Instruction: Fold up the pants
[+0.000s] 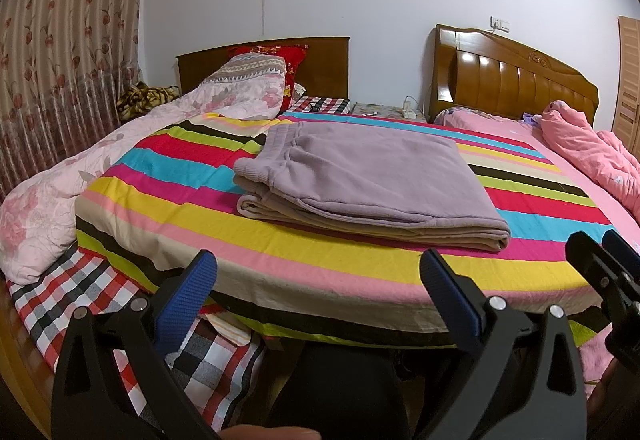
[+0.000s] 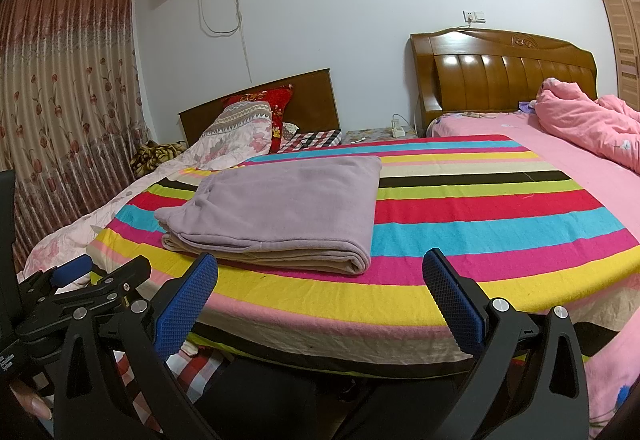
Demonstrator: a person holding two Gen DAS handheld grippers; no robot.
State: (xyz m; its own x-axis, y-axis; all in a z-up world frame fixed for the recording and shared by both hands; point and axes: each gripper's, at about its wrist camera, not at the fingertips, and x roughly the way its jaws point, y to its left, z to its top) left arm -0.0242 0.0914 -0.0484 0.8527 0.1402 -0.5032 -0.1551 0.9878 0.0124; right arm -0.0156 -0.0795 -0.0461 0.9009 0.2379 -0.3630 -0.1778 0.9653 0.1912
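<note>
Lilac pants (image 1: 360, 176), one folded stack (on striped sheet (image 1: 168, 200)); two claws, left claw (image 1: 318, 276) and right claw (image 2: 320, 274), wide, empty

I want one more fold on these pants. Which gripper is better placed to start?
Probably the left gripper: the folded pants lie straight ahead of its open fingers. From the right gripper they sit off to the left.

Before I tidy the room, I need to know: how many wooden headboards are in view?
2. The dark headboard stands against the wall on the left, behind the pillows. The lighter carved headboard stands on the right, behind the pink bedding. Neither looks hidden.
</note>
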